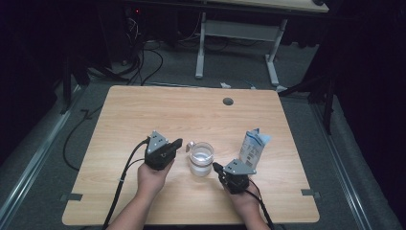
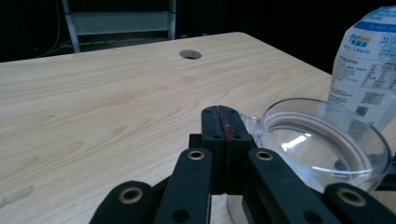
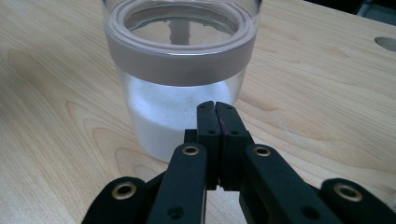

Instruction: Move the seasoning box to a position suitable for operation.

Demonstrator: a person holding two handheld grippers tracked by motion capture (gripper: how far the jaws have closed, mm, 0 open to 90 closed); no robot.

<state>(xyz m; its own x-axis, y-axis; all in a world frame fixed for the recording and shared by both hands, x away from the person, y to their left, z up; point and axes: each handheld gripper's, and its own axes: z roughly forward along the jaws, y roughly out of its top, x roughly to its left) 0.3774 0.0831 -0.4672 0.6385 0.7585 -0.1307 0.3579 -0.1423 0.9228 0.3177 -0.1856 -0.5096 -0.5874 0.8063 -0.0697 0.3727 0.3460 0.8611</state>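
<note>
You are at the very start of the work, by my reading: both tools sit low in the centre of the high view, either side of a glass mug (image 1: 201, 158), and neither has taken hold of anything. Your left gripper (image 1: 178, 143) lies just left of the mug, jaws pressed together with nothing between them; in the left gripper view its closed tips (image 2: 223, 122) sit just left of the mug's rim (image 2: 327, 140), near the handle, and I cannot tell whether they touch it. Your right gripper (image 1: 216, 166) lies to the lower right of the mug, jaws likewise together and empty; in the right gripper view they point straight at the mug's wall (image 3: 182, 74), close but apart from it. The mug stands upright on the wooden table (image 1: 143, 110), a white layer in its bottom, handle towards the left of the frame. Just right of it stands a carton (image 1: 253, 147), its top opened. The likely work is pouring from carton to mug, so the next move calls for you to spread the right jaws wide enough for the carton and swing them up and right to it, while the left opens to steady the mug by its handle. Count: one mug, one carton, two grippers, one table.
</note>
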